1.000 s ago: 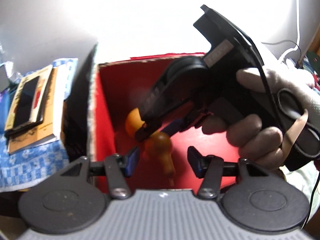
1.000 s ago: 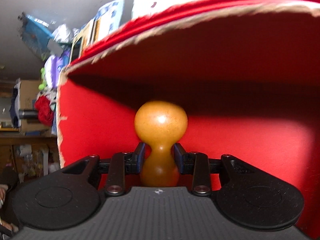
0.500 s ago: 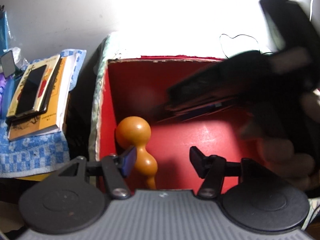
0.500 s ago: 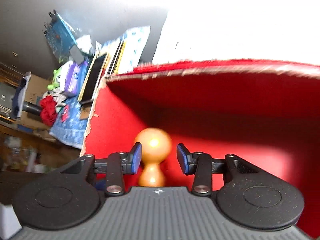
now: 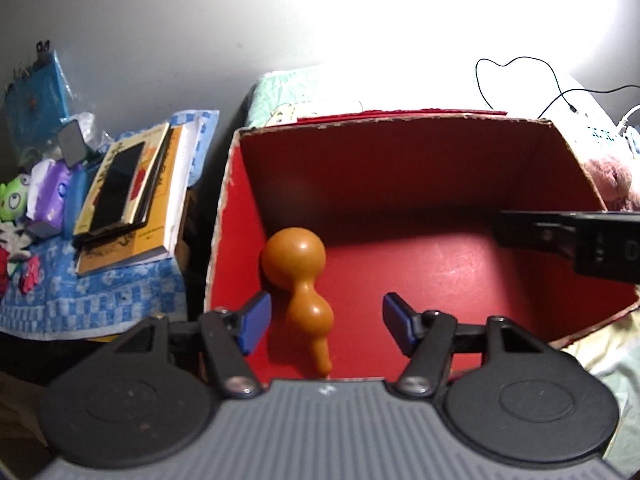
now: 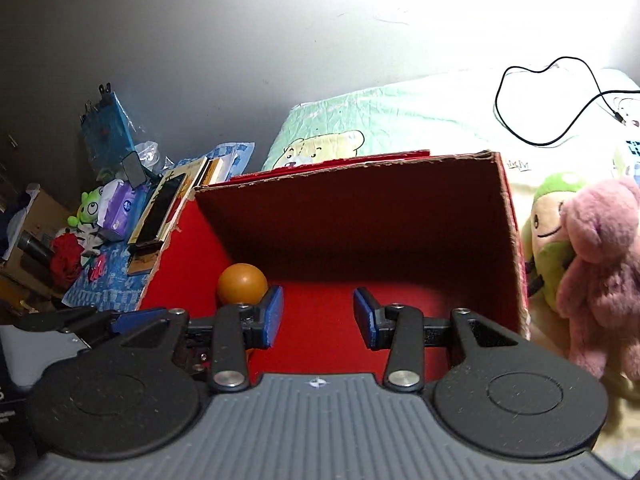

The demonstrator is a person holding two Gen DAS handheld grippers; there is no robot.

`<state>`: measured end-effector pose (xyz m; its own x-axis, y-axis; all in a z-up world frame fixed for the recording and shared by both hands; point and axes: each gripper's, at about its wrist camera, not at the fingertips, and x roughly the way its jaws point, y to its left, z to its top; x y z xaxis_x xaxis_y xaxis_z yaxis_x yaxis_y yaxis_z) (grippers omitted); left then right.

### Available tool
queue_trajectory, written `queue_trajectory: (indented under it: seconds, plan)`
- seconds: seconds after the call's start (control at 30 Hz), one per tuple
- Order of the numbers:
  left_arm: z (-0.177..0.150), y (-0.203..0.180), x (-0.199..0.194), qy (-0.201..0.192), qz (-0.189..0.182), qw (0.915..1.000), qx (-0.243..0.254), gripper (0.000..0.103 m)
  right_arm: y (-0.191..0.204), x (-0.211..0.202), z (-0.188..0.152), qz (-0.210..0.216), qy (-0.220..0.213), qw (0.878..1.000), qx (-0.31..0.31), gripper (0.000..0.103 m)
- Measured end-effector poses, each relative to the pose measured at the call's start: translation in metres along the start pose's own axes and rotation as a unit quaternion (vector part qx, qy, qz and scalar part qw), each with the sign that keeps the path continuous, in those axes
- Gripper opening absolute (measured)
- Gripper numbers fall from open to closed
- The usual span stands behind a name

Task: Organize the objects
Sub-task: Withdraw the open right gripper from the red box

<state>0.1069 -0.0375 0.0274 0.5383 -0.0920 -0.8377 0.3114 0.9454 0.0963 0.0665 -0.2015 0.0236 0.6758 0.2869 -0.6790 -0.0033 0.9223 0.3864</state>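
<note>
An orange gourd (image 5: 298,280) lies on the floor of the red cardboard box (image 5: 400,196), by its left wall; its round end shows in the right wrist view (image 6: 242,283). My left gripper (image 5: 326,326) is open and empty above the box's near edge, the gourd's narrow part between its fingers without touching. My right gripper (image 6: 318,316) is open and empty above the red box (image 6: 360,208), and part of it shows at the right edge of the left wrist view (image 5: 576,240). A pink plush (image 6: 600,276) and a green plush (image 6: 548,236) lie right of the box.
A stack of books with a black phone on top (image 5: 128,196) lies on a blue checked cloth (image 5: 92,300) left of the box. Small toys and a tissue pack (image 6: 120,204) sit further left. A black cable (image 6: 560,100) lies on the pale green bedding (image 6: 400,120) behind.
My right gripper let go of the gourd, opened, and pulled back up out of the box. The gourd now lies on the box floor. My left gripper drew back slightly.
</note>
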Motion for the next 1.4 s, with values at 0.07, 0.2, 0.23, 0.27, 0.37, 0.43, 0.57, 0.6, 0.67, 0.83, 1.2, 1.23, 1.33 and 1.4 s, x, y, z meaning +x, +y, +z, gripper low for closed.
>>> queue_trajectory:
  seconds: [0.07, 0.2, 0.23, 0.27, 0.37, 0.43, 0.57, 0.6, 0.67, 0.83, 1.2, 1.23, 1.33, 1.4]
  plan:
    - [-0.004, -0.005, -0.008, 0.001, -0.003, 1.0000, -0.003, 0.066, -0.005, -0.017, -0.007, -0.010, -0.041, 0.999, 0.017, 0.051]
    - [-0.011, -0.014, -0.022, 0.002, -0.008, 0.9999, -0.011, 0.066, -0.019, -0.051, -0.025, 0.000, -0.111, 0.993, 0.044, 0.060]
    - [-0.013, -0.014, -0.026, 0.002, -0.015, 0.9997, -0.018, 0.067, -0.019, -0.057, -0.028, 0.000, -0.109, 0.993, 0.035, 0.060]
    - [-0.015, -0.015, -0.028, 0.002, -0.019, 0.9995, -0.026, 0.067, -0.020, -0.062, -0.030, -0.003, -0.107, 0.994, 0.026, 0.060]
    - [-0.023, -0.021, -0.037, 0.000, -0.021, 0.9990, -0.039, 0.067, -0.023, -0.075, -0.039, -0.005, -0.095, 0.995, 0.009, 0.060]
    - [-0.028, -0.026, -0.042, -0.002, -0.012, 0.9992, -0.039, 0.069, -0.029, -0.083, -0.046, 0.001, -0.087, 0.996, 0.015, 0.060]
    - [-0.038, -0.038, -0.054, -0.008, 0.000, 0.9993, -0.038, 0.080, -0.042, -0.092, -0.056, 0.010, -0.060, 0.998, 0.033, 0.059]
    - [-0.040, -0.042, -0.058, -0.014, 0.007, 0.9993, -0.034, 0.083, -0.044, -0.094, -0.057, 0.011, -0.054, 0.998, 0.035, 0.059]
    - [-0.045, -0.050, -0.066, -0.033, 0.021, 0.9990, -0.021, 0.084, -0.045, -0.100, -0.065, 0.010, -0.046, 0.998, 0.032, 0.059]
    - [-0.056, -0.066, -0.073, -0.036, -0.036, 0.9987, -0.005, 0.084, -0.044, -0.105, -0.079, -0.007, -0.036, 0.999, 0.019, 0.050]
    - [-0.065, -0.065, -0.086, -0.076, -0.096, 0.9897, -0.074, 0.095, -0.052, -0.117, -0.088, -0.044, -0.035, 0.998, 0.032, 0.050]
    - [-0.068, -0.065, -0.085, -0.081, -0.099, 0.9883, -0.083, 0.095, -0.053, -0.118, -0.088, -0.049, -0.036, 0.998, 0.034, 0.050]
    - [-0.070, -0.072, -0.077, -0.072, -0.104, 0.9890, -0.076, 0.095, -0.055, -0.115, -0.091, -0.071, -0.026, 0.996, 0.040, 0.051]
    - [-0.071, -0.074, -0.071, -0.065, -0.115, 0.9891, -0.065, 0.092, -0.055, -0.116, -0.095, -0.081, -0.027, 0.996, 0.038, 0.051]
